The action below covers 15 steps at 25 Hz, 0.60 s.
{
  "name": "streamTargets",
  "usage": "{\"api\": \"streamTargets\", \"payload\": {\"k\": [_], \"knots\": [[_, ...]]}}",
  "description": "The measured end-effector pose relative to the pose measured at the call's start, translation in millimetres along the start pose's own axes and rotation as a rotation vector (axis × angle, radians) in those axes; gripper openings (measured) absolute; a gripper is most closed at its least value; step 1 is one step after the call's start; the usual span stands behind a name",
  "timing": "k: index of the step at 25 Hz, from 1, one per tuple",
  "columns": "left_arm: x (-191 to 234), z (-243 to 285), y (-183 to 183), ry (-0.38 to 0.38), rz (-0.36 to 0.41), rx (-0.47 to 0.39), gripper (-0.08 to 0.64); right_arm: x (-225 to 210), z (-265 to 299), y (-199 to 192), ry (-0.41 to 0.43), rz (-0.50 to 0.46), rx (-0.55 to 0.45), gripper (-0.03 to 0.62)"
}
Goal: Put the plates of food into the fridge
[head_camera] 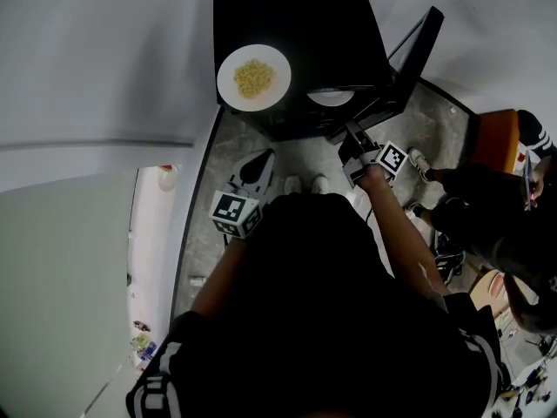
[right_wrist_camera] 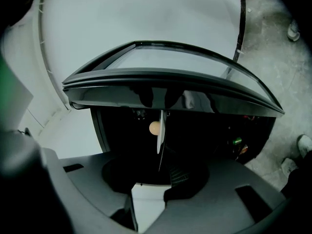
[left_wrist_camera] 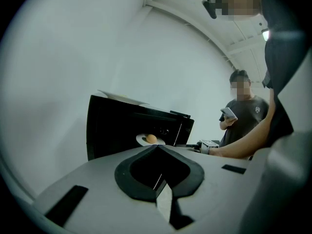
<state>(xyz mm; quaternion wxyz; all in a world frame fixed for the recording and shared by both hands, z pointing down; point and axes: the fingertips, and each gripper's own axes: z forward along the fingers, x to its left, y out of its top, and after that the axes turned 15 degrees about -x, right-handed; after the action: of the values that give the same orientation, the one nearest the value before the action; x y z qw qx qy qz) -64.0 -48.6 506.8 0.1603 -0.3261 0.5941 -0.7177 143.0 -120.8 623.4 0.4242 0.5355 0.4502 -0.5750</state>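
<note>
Right gripper (right_wrist_camera: 159, 174): jaws closed on the rim of a thin white plate (right_wrist_camera: 161, 136). The plate carries a round tan item (right_wrist_camera: 154, 127) and sits straight ahead, inside the dark cavity of the black fridge (head_camera: 305, 24). The glossy open door (head_camera: 418, 40) runs close alongside. A second plate (head_camera: 228, 81), with yellow food, lies on the fridge top. Left gripper (left_wrist_camera: 157, 147): jaws together, empty, held well back.

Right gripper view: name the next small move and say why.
Probably slide the plate further in and set it down: the right gripper grips its rim just inside the open fridge, and whether it rests on anything cannot be seen.
</note>
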Motion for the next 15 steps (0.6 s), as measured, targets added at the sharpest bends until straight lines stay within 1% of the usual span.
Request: {"api": "streamTargets", "payload": {"k": [2,6,11,15], "knots": [[-1,-2,1,0.001,-0.001,-0.01,0.021,3,-4,-2,0.003,0.0,0.002,0.117],[-2,-6,4,0.005,-0.029,-0.045,0.021,8,-11,-7,0.004,-0.021,0.006,0.117],[0,-12,1,0.022,-0.03,-0.035,0.021,23,-16,-16,0.034,-0.052,0.03,0.117],[2,-15,-2,0.03,-0.03,-0.033,0.021,30,-17,-27,0.048,-0.057,0.053,0.117]]}}
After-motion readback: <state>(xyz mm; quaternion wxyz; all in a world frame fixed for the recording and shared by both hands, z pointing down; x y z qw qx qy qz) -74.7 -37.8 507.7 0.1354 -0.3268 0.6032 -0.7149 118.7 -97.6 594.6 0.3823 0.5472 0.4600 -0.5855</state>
